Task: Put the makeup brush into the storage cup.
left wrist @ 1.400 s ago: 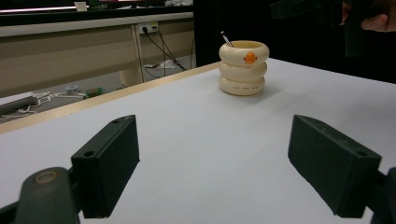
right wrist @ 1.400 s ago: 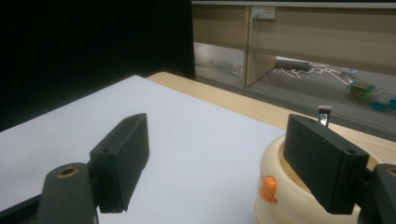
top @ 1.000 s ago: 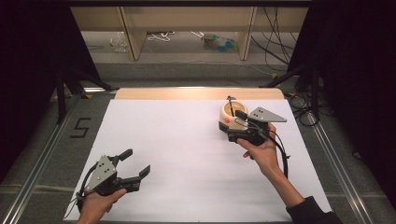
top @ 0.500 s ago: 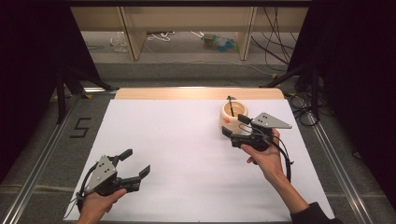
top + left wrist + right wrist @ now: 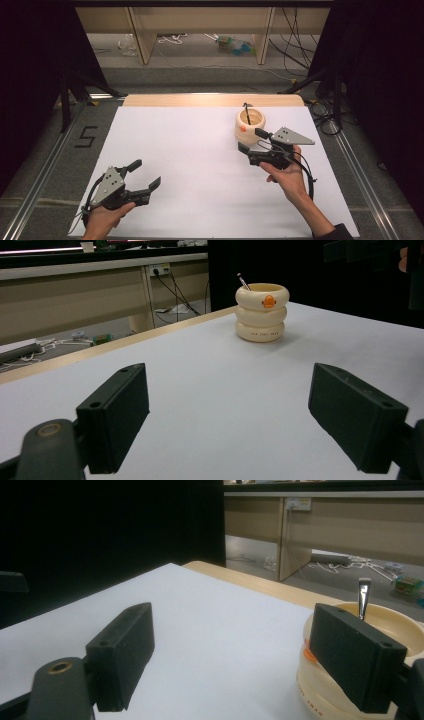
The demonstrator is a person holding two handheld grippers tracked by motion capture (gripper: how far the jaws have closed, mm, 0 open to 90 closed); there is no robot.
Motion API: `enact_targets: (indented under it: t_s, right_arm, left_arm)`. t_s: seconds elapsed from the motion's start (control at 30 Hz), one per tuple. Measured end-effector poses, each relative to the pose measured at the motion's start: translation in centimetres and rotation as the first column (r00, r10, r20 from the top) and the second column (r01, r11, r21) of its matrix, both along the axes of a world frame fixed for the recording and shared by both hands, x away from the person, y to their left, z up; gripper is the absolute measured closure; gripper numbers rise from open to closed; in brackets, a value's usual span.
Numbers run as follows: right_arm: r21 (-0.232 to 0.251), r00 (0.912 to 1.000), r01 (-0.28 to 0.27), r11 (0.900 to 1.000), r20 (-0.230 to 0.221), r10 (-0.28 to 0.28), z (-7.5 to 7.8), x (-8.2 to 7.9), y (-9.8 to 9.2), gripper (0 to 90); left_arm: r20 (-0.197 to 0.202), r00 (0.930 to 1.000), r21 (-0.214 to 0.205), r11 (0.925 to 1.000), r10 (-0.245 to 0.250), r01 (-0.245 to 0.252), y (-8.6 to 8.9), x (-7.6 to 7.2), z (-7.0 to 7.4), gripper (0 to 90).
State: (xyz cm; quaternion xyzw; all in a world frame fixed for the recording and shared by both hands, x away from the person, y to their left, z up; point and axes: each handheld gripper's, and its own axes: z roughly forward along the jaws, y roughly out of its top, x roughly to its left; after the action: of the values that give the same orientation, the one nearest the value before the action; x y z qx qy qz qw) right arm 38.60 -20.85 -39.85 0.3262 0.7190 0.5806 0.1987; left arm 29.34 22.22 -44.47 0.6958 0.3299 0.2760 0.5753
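**Q:** White board over a wooden table (image 5: 210,100), dark curtains either side. Where is the work?

**A:** At a cream ringed pen holder (image 5: 250,125) with an orange mark, far right of the board, a thin brush (image 5: 247,112) upright inside. The right gripper (image 5: 248,141) sits just beside it, jaws spread, gripping nothing. Likely a release or an approach; a next grasp would need squaring on the holder or brush.

**Q:** And the other?

**A:** The left gripper (image 5: 144,174) rests near left, jaws parted, empty. Beyond: shelving legs, cables on the floor (image 5: 200,55).
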Motion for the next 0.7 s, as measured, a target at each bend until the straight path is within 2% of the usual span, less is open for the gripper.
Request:
enact_targets:
  t_s: [0.17, 0.4, 0.5, 0.53, 0.7]
  right_arm:
    - [0.005, 0.9999, 0.002, 1.0000, 0.013, -0.002, 0.0, -0.5, -0.1, 19.9]
    - [-0.013, 0.9999, -0.004, 0.9999, -0.011, 0.003, -0.6, -1.0, -0.6, 19.1]
    - [0.011, 0.9999, -0.004, 0.9999, 0.014, 0.004, -0.6, -1.3, -0.6, 20.2]
    - [-0.002, 0.9999, -0.012, 0.9999, -0.001, 0.012, -0.6, -1.4, -0.7, 19.8]
    - [0.000, 0.9999, -0.011, 0.9999, -0.006, 0.011, -0.9, -1.8, -0.9, 20.0]
  left_arm:
    - [0.001, 1.0000, 0.002, 1.0000, -0.002, 0.002, 0.0, 0.0, 0.0, 16.3]
    - [0.001, 1.0000, 0.002, 1.0000, -0.002, 0.002, 0.0, 0.0, 0.0, 16.3]
    - [0.001, 1.0000, 0.003, 1.0000, -0.002, 0.002, 0.0, 0.0, 0.0, 16.4]
    - [0.001, 1.0000, 0.002, 1.0000, -0.001, 0.001, 0.0, 0.0, 0.0, 16.3]
    - [0.000, 1.0000, 0.002, 1.0000, -0.001, 0.001, 0.0, 0.0, 0.0, 16.4]
